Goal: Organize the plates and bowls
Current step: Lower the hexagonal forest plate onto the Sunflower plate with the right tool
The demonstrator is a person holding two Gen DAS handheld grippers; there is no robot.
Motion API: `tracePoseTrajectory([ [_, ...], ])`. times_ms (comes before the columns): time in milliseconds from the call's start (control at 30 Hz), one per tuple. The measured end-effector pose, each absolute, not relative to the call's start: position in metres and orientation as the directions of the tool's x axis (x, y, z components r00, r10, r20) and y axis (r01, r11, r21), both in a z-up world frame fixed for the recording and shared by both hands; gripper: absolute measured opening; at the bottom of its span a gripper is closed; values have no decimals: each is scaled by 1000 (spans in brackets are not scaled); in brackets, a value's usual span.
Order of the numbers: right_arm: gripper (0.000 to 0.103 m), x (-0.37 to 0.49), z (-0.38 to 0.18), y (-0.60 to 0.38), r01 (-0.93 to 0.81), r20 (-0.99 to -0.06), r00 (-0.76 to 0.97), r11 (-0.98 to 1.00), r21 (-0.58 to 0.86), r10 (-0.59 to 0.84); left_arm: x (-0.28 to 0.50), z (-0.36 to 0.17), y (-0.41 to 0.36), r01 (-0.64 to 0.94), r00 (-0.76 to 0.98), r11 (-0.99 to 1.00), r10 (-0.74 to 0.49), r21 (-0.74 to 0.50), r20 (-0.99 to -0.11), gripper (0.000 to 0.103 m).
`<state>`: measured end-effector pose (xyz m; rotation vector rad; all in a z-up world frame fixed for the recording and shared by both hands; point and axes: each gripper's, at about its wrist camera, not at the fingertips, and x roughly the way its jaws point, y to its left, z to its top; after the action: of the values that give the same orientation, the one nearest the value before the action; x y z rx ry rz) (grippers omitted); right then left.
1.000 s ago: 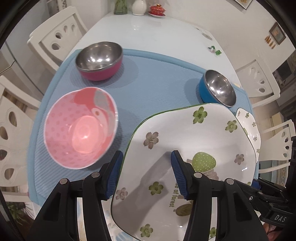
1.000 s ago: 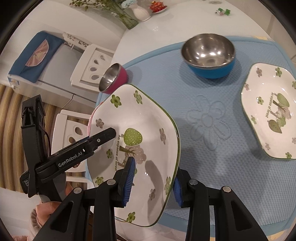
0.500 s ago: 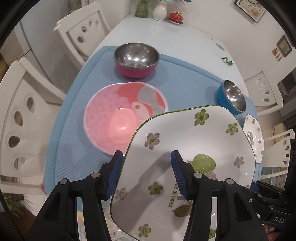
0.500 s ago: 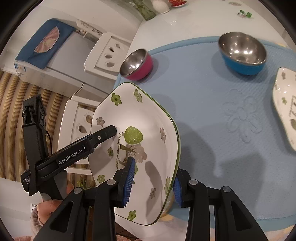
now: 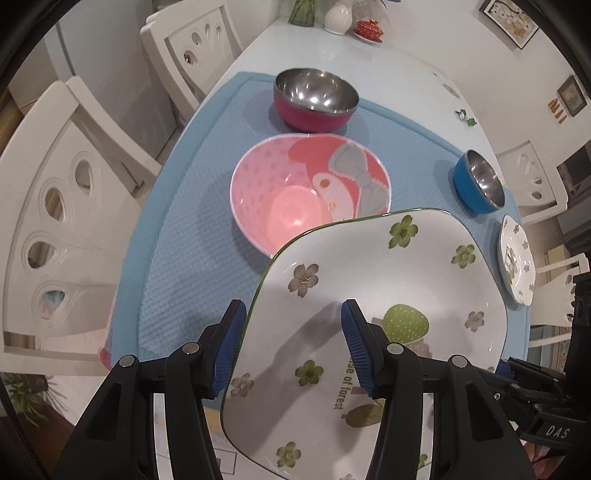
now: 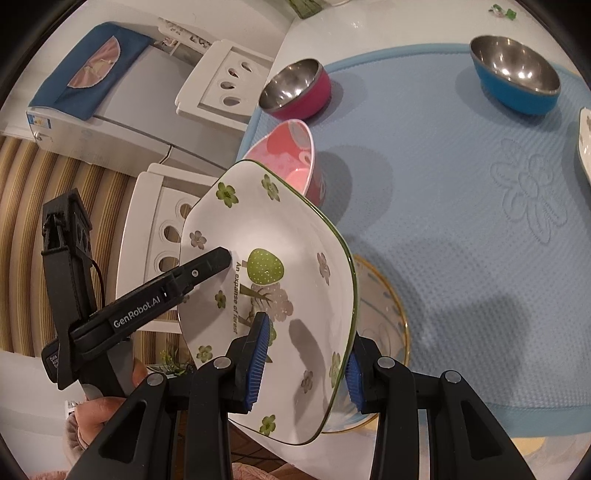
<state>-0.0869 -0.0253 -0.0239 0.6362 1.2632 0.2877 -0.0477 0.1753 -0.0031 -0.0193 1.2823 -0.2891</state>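
Note:
Both grippers hold one large white square floral plate (image 5: 376, 302), lifted above the near edge of the blue mat (image 5: 207, 221). My left gripper (image 5: 291, 343) straddles its left rim and is shut on it. My right gripper (image 6: 304, 362) straddles its right rim (image 6: 295, 280) and is shut on it. A pink cartoon bowl (image 5: 306, 192) sits just beyond the plate, also in the right wrist view (image 6: 291, 158). A magenta steel bowl (image 5: 316, 98) stands farther back. A blue steel bowl (image 5: 480, 184) and a small floral plate (image 5: 517, 258) are at the right.
A gold-rimmed glass plate (image 6: 384, 314) lies on the mat under the held plate. White chairs (image 5: 55, 221) stand along the table's left side. A vase and a red lidded dish (image 5: 367, 29) stand at the table's far end. A fridge (image 6: 110, 92) stands beyond the chairs.
The plate has been lifted and drawn back toward the near edge with both grippers. The pink bowl and the gold-rimmed plate have come into view from under it.

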Motion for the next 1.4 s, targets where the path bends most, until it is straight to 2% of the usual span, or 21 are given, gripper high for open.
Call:
tracePoseTrajectory([
  [633, 37, -99, -75, -3, 215, -839, 178, 812, 543, 515, -72, -51, 187, 188, 157, 962, -228, -198, -961, 50],
  [1267, 37, -83, -99, 1, 242, -852, 122, 817, 523, 509, -68, -61, 170, 232, 165, 960, -196, -155, -967, 50],
  [1333, 37, -83, -100, 0, 240, -843, 126, 809, 537, 523, -67, -58, 164, 256, 154, 942, -263, -219, -952, 50],
  [1400, 37, -82, -102, 2, 234, -848, 117, 815, 530, 517, -68, -57, 158, 266, 153, 942, -251, -205, -956, 50],
])
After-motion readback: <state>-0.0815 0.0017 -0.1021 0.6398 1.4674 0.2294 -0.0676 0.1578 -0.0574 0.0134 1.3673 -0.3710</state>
